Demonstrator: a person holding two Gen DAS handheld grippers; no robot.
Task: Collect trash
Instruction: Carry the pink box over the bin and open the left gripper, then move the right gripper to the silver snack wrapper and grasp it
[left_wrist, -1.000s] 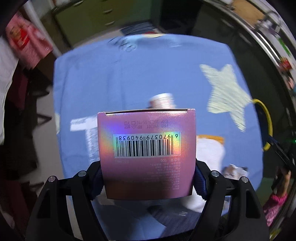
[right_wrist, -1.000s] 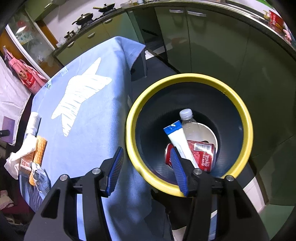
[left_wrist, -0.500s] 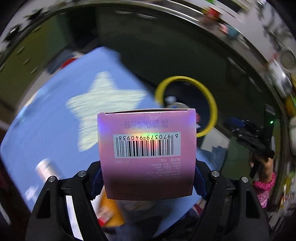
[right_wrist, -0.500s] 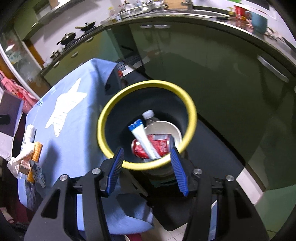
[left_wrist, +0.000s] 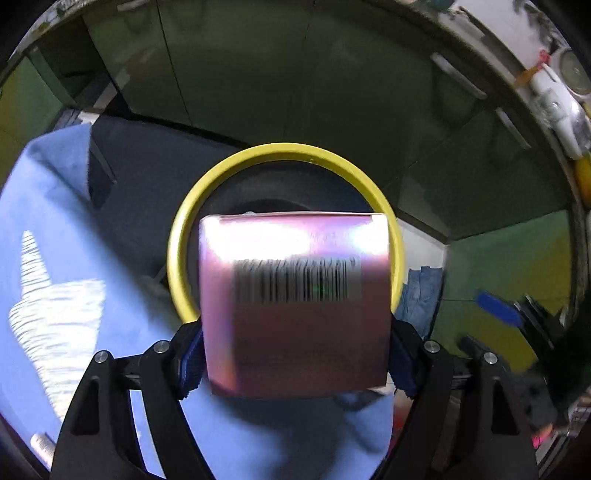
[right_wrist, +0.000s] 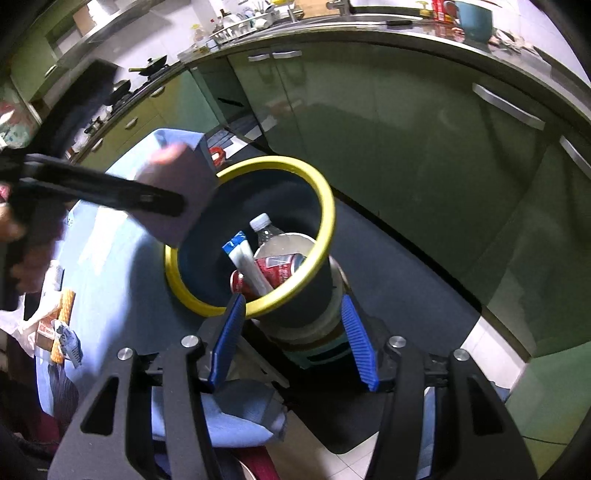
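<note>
The left gripper (left_wrist: 295, 354) has the pink box (left_wrist: 295, 295) poised over the yellow-rimmed bin (left_wrist: 284, 151), and its jaws have just been easing apart with the box between them; through the blur I can't quite tell whether the pads are gripping it. It's the drop-off step: finish letting go so it falls beside the bottle (right_wrist: 266, 236) and can (right_wrist: 280, 269). The right gripper (right_wrist: 291, 339) hangs apart, empty, free for wrappers (right_wrist: 59, 328) on the table.

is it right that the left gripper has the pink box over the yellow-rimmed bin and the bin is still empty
Not quite. The left gripper does have the pink box over the yellow-rimmed bin, but the bin is not empty: the right wrist view shows a plastic bottle, a red can and a white tube inside.
</note>
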